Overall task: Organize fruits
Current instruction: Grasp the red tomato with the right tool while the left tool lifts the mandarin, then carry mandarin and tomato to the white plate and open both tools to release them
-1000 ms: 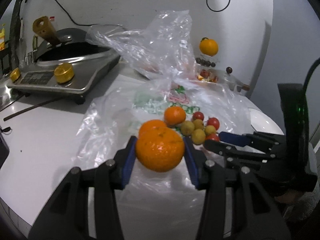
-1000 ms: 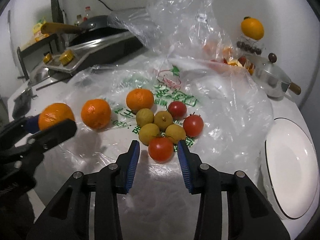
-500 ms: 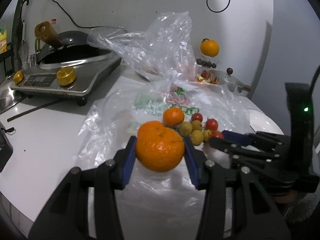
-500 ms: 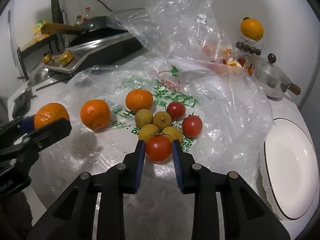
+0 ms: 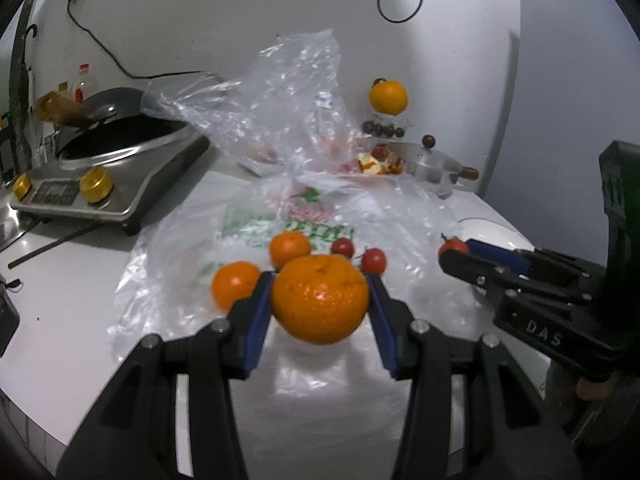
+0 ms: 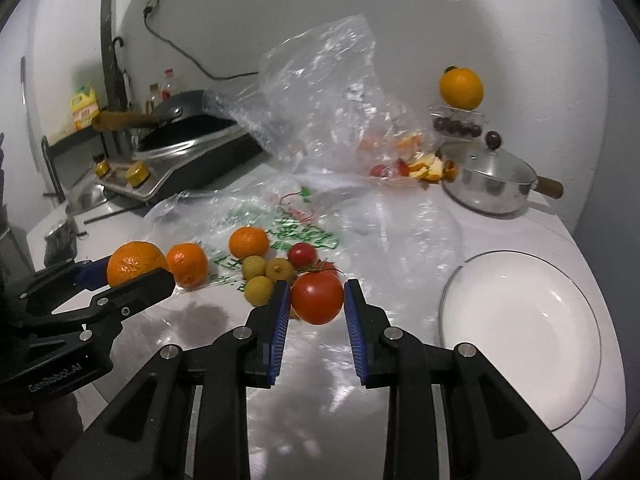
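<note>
The left claw is black with blue pads and grips a bright orange mandarin with a dimpled skin. The right claw is black with ridged blue pads around a glossy red tomato. Just beyond it lie dull yellow-brown longans on a clear plastic bag printed green and red. To its right sits a white plate on the white desk.

A white table carries everything; a flattened clear plastic bag is spread over its middle; a white plate lies beside the bag; a lidded steel pot and a cooker stand further back.
</note>
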A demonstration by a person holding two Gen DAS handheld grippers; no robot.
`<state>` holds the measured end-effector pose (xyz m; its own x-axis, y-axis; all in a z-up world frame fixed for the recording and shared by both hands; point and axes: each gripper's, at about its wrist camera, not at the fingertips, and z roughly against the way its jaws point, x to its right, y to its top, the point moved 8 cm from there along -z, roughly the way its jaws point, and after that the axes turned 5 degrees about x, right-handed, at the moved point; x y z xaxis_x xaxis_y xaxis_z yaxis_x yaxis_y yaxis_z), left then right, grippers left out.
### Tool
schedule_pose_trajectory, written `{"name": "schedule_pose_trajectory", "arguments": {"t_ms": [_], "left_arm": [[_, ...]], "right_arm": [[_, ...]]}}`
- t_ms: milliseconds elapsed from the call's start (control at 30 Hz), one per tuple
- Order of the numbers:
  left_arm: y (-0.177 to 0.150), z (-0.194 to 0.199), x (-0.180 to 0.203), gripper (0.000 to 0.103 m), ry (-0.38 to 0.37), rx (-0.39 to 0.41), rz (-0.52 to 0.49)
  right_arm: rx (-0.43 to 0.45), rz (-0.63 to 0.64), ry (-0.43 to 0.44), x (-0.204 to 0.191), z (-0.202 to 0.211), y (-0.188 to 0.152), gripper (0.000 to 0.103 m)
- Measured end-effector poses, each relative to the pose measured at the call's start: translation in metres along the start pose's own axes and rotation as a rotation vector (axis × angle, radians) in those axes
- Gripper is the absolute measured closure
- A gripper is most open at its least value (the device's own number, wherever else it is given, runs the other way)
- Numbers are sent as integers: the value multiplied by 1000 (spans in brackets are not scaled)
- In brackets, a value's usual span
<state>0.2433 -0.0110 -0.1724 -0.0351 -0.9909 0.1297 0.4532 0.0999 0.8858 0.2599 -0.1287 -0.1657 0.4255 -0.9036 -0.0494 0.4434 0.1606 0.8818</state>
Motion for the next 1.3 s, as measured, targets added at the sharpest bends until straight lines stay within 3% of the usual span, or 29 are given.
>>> {"name": "schedule_pose_trajectory", "arguments": {"t_ms": [733,1300], "left_arm": [[7,-19,96,56,-65,-18,-102],[-9,-53,177,56,-157,-75,-173]], "right_arm": [[91,-72,-58,83,48,-9,74],[60,-143,-134,158,59,-42,74]]}}
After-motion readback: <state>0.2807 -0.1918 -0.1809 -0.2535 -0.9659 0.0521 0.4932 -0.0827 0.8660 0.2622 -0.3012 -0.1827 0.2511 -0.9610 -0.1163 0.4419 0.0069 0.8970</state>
